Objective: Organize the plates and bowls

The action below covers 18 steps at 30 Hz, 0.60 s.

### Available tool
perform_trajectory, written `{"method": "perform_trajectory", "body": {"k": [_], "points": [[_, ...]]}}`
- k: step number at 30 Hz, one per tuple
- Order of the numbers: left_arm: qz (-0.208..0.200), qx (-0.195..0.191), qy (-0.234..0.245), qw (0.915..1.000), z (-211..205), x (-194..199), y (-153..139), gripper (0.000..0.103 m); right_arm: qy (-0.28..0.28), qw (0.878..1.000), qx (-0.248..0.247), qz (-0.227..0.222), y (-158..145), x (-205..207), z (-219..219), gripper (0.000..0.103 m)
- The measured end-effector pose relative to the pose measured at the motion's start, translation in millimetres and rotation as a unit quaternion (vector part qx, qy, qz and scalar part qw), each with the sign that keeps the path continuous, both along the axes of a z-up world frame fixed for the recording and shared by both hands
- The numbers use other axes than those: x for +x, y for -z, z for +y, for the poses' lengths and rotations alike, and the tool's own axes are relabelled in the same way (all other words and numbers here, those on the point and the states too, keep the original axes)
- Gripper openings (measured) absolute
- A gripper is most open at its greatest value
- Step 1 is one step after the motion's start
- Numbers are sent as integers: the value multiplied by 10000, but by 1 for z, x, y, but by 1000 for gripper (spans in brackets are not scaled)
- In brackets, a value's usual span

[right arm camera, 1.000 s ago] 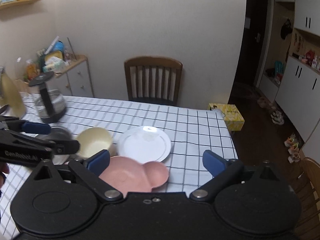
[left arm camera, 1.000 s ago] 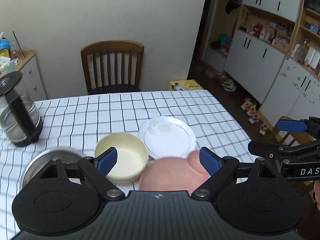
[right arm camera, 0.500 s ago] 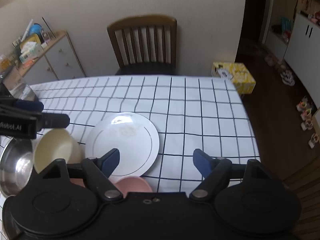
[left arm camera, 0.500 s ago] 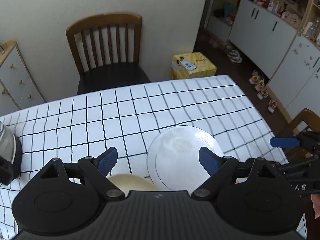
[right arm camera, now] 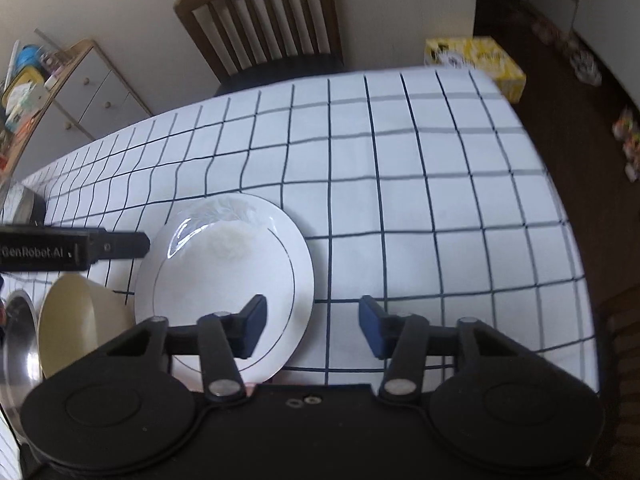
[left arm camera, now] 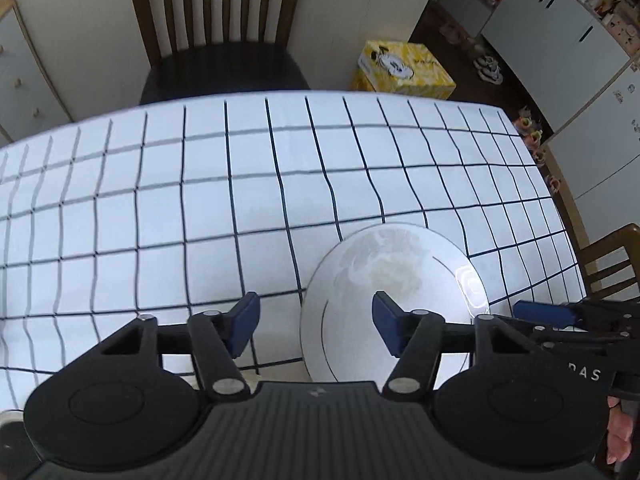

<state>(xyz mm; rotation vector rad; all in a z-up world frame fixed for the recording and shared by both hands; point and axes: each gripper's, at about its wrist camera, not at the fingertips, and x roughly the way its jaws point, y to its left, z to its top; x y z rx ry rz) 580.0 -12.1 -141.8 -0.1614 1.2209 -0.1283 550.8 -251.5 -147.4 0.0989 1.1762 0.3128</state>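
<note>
A white plate with a thin dark ring lies on the checked tablecloth; it also shows in the left wrist view. A cream bowl sits left of it, and a steel bowl is at the far left edge. My right gripper is open and empty, above the plate's right rim. My left gripper is open and empty, above the plate's left rim. The pink plate is hidden under the gripper bodies.
A wooden chair stands at the table's far side. A yellow box lies on the floor beyond it. A dark kettle base is at the left. Another chair stands by the table's right edge.
Both grippers have moved forward and tilted down over the white plate. The pink plate and most of the cream bowl have dropped out of view beneath them.
</note>
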Motion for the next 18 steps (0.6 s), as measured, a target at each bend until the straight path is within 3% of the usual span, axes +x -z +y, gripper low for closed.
{"method": "perform_trajectory", "body": {"k": [2,4,9,18], "points": [[98,-83,-24,9999,1,2,6,55,68,9997,145,176,6,5,-3,40],[186,-127,-48,9997,2,3,11,44,100,9993,241,280,12,5,-5,36],[348,-418,-251,9982,11,3,19,34,157,9973,519,505,20,7,-6,27],[462,-463,-253,9975,11,3,26,21,149,9966,604,541,26,7,-8,15]]}}
